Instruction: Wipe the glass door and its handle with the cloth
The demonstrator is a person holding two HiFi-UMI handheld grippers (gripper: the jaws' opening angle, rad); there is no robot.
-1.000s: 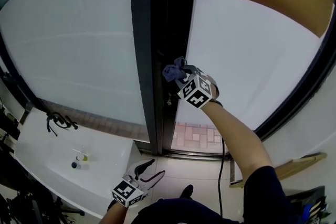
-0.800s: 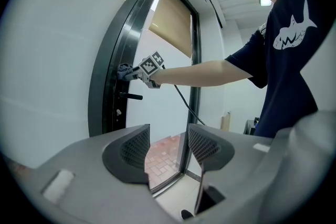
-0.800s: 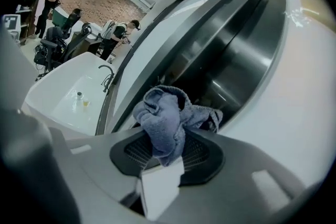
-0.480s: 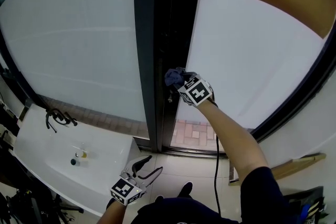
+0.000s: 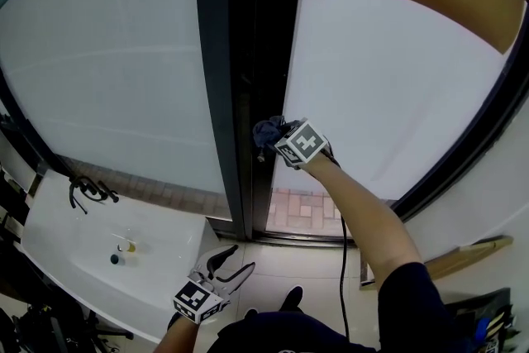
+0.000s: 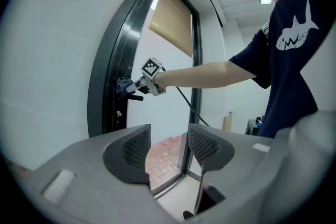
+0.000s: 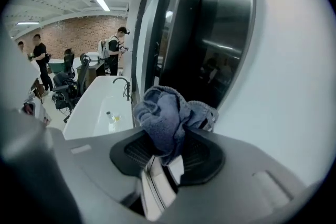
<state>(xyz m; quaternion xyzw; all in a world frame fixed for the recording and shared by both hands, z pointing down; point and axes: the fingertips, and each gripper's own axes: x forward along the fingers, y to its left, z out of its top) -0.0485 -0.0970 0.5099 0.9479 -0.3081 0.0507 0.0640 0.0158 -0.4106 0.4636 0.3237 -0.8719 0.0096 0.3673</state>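
A bunched blue-grey cloth (image 7: 167, 114) is pinched in my right gripper (image 7: 169, 153), which is shut on it. In the head view the cloth (image 5: 266, 131) presses against the dark door frame edge (image 5: 248, 54), beside the frosted glass door (image 5: 380, 87). The left gripper view shows the right gripper (image 6: 131, 85) holding the cloth at the frame, just above a dark lever handle (image 6: 135, 97). My left gripper (image 5: 230, 264) hangs low near the person's body, open, with nothing between its jaws (image 6: 168, 150).
A white counter (image 5: 99, 260) with a dark faucet (image 5: 89, 190) and small bottles stands at the lower left. A second frosted panel (image 5: 107, 70) lies left of the frame. A cable (image 5: 345, 260) trails from the right gripper. People stand in the room behind (image 7: 113, 50).
My right gripper and the cloth have slid a little down along the door frame edge. The left gripper has stayed low and open.
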